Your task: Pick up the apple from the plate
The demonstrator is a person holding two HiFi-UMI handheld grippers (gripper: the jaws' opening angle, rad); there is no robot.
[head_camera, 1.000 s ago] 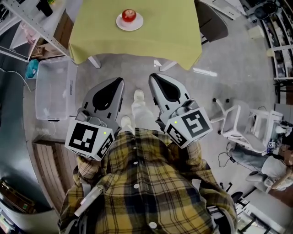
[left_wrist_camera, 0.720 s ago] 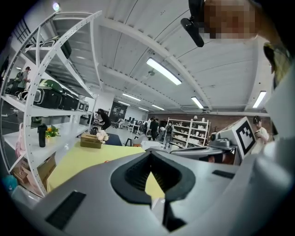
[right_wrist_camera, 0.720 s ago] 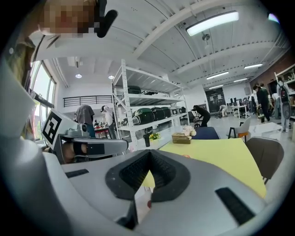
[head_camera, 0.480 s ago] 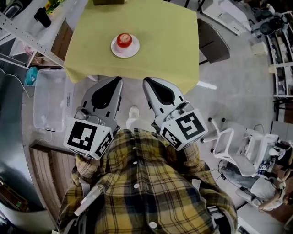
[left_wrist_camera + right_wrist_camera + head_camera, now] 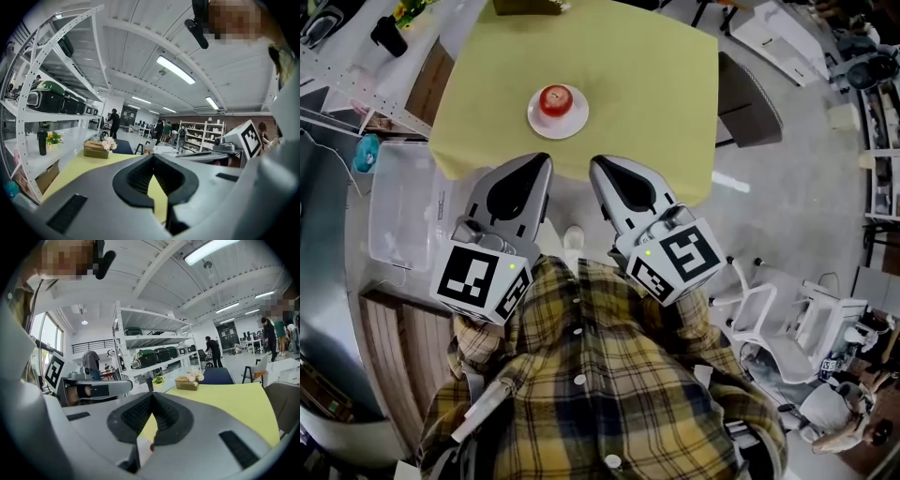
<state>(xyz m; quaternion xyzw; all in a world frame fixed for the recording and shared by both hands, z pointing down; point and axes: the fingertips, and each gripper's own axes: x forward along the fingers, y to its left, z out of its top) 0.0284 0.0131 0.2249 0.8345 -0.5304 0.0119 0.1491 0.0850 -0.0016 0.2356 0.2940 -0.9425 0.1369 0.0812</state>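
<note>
grippers close in on apple at table's near edge

the left gripper (image 5: 542,161) and right gripper (image 5: 598,164) are both clenched on nothing, tips at the near edge of the yellow table (image 5: 656,84). just beyond, the apple (image 5: 555,98) sits on its plate (image 5: 577,122). the jaws likely need opening before the reach. there is open room around the plate, and a chair (image 5: 748,94) stands off to the right.

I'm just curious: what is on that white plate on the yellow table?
A round red apple sits on the round white plate. The plate's middle beneath it is covered.
</note>
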